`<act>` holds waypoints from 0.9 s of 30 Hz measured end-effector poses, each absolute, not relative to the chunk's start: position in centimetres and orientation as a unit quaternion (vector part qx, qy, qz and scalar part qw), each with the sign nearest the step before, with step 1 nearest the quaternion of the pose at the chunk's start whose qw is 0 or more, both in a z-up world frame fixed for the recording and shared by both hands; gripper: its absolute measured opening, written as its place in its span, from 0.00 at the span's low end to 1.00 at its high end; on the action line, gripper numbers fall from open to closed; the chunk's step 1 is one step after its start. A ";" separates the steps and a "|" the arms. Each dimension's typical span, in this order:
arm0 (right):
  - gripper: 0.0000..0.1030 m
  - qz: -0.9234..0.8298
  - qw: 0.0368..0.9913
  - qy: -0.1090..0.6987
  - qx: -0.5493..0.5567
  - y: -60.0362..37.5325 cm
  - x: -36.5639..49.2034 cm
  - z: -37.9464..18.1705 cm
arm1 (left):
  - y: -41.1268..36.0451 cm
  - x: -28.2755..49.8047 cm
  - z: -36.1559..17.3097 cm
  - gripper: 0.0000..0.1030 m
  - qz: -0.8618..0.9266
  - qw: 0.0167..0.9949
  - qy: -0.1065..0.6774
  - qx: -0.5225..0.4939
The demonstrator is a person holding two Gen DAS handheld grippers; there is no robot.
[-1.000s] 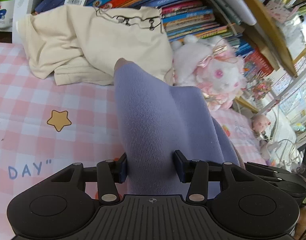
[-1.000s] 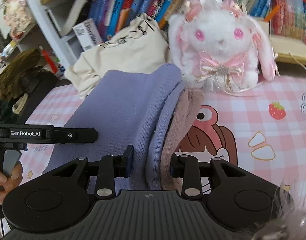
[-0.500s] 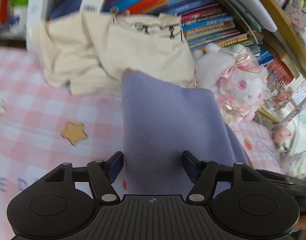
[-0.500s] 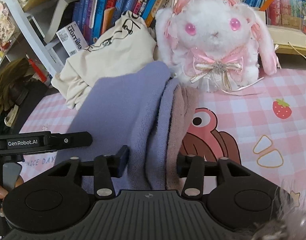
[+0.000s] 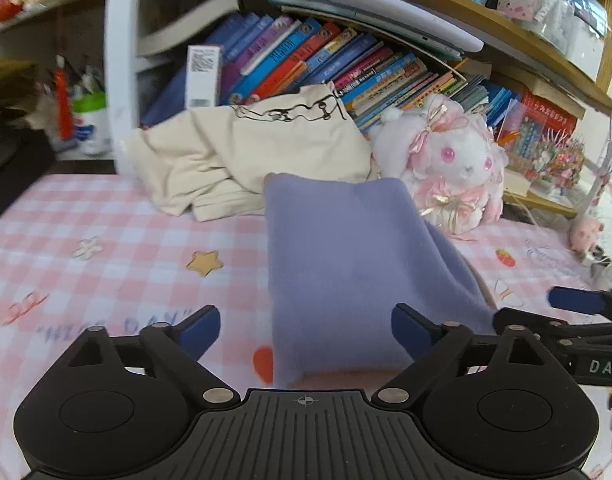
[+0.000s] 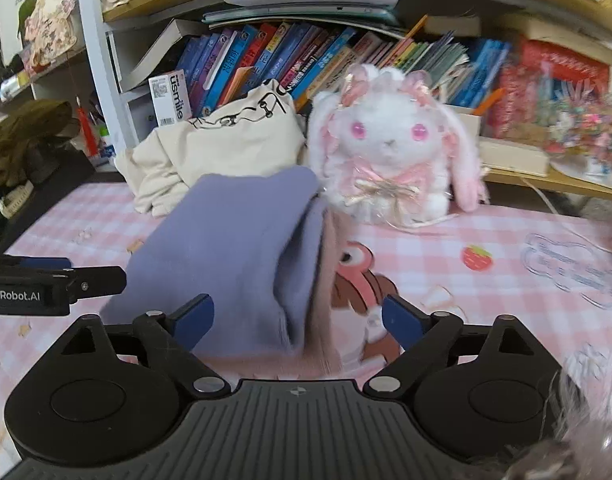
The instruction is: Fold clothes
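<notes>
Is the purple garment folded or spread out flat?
Folded. The purple garment lies as a narrow strip, its layered edges stacked along the side nearest the plush rabbit.

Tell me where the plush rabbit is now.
The rabbit sits at the back of the checked cloth, before the books, right of the cream garment, just behind the folded purple garment.
</notes>
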State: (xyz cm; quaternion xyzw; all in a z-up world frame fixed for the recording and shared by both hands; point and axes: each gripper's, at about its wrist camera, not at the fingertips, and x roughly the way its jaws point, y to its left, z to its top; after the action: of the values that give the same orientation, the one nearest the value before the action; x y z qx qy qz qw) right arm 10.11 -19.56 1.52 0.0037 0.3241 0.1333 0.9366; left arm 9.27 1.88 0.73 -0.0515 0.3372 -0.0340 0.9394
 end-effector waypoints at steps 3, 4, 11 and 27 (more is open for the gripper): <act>0.94 0.109 0.940 0.322 -0.002 -19.7 7.9 1.2 | 0.9 7.0 0.4 0.95 -0.016 0.940 0.335 -0.053; 0.95 0.102 0.942 0.320 -0.002 -19.8 7.2 1.0 | 0.6 6.4 0.3 0.95 -0.012 0.941 0.335 -0.055; 0.98 0.076 0.947 0.311 0.009 -20.8 2.9 0.2 | -1.1 2.9 -0.4 0.96 0.037 0.946 0.318 -0.045; 0.99 0.088 0.944 0.319 -0.008 -20.3 1.4 -0.3 | -2.4 0.8 -0.7 0.97 0.029 0.946 0.324 -0.016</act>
State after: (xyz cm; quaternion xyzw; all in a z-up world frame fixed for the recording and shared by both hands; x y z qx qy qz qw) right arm 1.42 -20.28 -0.30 -0.0084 0.3188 0.0884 0.9437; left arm 0.83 -2.37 -0.69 -0.0158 0.3236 0.0288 0.9456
